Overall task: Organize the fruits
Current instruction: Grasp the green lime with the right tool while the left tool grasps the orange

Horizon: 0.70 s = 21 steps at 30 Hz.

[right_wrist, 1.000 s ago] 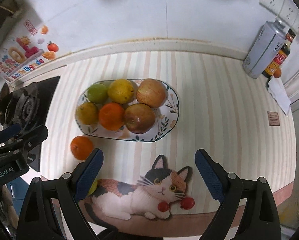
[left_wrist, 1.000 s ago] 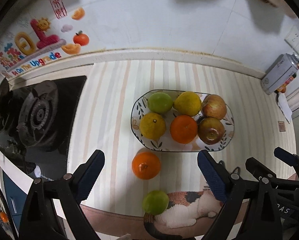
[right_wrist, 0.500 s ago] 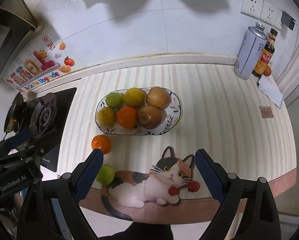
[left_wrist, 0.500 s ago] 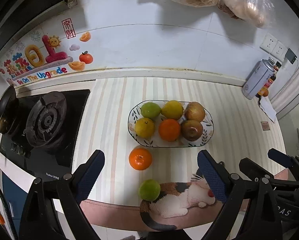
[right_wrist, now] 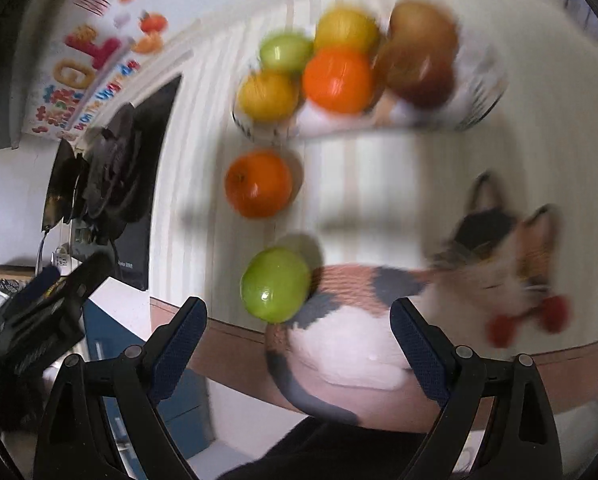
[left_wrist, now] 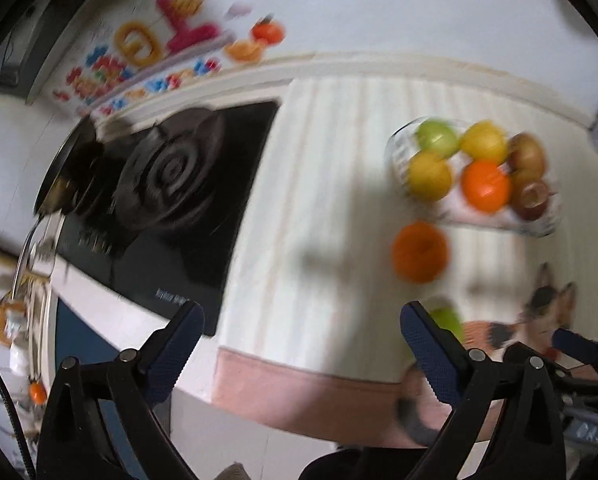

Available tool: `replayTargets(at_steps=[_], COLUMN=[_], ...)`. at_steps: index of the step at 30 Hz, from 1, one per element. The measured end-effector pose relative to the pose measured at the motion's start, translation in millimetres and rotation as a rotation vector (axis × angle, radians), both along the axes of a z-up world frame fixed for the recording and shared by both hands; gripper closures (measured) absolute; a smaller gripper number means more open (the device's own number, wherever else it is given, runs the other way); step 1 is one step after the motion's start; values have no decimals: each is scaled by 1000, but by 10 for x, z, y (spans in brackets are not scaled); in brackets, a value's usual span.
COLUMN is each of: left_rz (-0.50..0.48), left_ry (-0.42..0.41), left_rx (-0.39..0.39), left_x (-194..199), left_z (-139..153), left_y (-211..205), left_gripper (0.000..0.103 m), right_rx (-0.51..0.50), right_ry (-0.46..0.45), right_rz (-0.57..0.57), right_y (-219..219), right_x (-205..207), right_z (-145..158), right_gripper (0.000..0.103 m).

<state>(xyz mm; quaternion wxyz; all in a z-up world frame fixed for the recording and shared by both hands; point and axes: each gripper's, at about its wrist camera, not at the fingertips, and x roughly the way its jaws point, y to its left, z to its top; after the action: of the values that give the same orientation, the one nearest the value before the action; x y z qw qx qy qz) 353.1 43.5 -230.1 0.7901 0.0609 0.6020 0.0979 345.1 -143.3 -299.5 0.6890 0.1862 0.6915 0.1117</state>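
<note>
Your right gripper [right_wrist: 298, 320] and left gripper [left_wrist: 301, 326] stood wide apart, holding nothing. A glossy round green fruit [right_wrist: 275, 283] lay loose on the striped mat [right_wrist: 399, 168], a smooth orange [right_wrist: 258, 184] at its 12 o'clock. The patterned oval dish [right_wrist: 481, 100] beyond held six round fruits, all blurred.

Surface: pale striped countertop [right_wrist: 379, 184] w/ pink front edge
On it: oval patterned fruit plate [right_wrist: 479, 108], loose orange [right_wrist: 258, 184], loose green fruit [right_wrist: 275, 290], calico cat-shaped mat [right_wrist: 439, 300]
Left side: black gas hob [left_wrist: 171, 184]
</note>
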Motion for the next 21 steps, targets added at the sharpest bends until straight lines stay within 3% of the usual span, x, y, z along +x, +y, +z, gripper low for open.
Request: replayTargets(at_steps=[3, 7, 9, 11, 17, 21], left_rz=[41, 73, 81, 87, 50, 8], left_ry=[44, 95, 108, 118, 131, 223], left_rx=[21, 37, 39, 25, -128, -296], left_x=[-46, -49, -27, 32, 350, 672], left_z=[-193, -364, -408, -428, -466, -702], left_y=[172, 294, 311, 312, 83, -206], left_gripper=[2, 2, 2, 2, 2, 2], right_rx=[40, 69, 40, 20, -61, -156], right_ry=[68, 129, 97, 75, 41, 9], right_rz=[-10, 14, 42, 69, 70, 60], right_y=[170, 396, 477, 504, 145, -253], right_x=[75, 107, 103, 115, 226, 384], right_z=[-371, -705, -689, -663, -449, -311], right_gripper=[9, 31, 41, 43, 43, 43])
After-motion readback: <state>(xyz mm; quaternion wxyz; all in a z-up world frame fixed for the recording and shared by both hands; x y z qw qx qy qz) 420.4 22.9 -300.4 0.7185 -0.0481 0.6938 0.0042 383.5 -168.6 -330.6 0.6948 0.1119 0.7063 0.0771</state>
